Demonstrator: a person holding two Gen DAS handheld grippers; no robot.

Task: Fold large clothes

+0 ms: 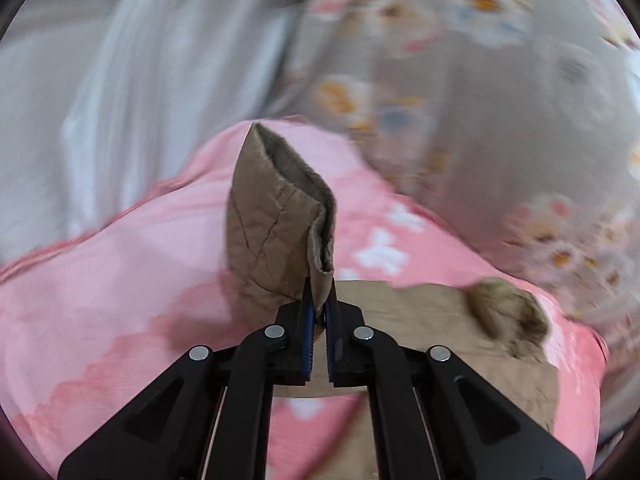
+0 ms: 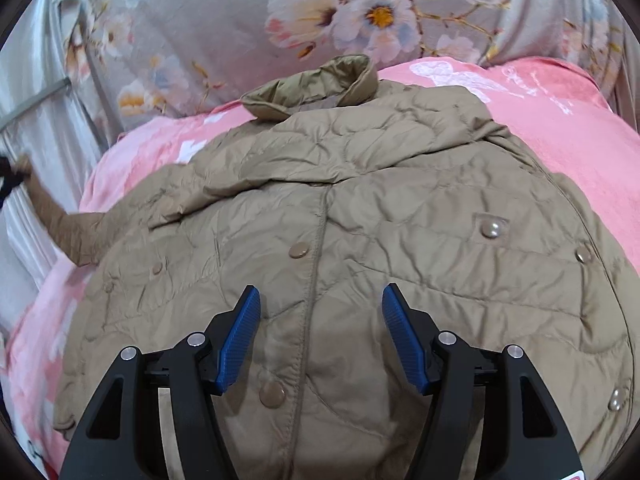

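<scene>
A tan quilted jacket lies front up on a pink blanket, collar at the far end. My right gripper is open just above the jacket's button placket and holds nothing. My left gripper is shut on the jacket's sleeve cuff and holds it up above the blanket. In the right wrist view the sleeve stretches off to the left, with the left gripper at its end. Part of the jacket shows at the lower right of the left wrist view.
A grey floral bedcover lies bunched behind the blanket. Grey-white fabric hangs at the left. The left wrist view is motion-blurred.
</scene>
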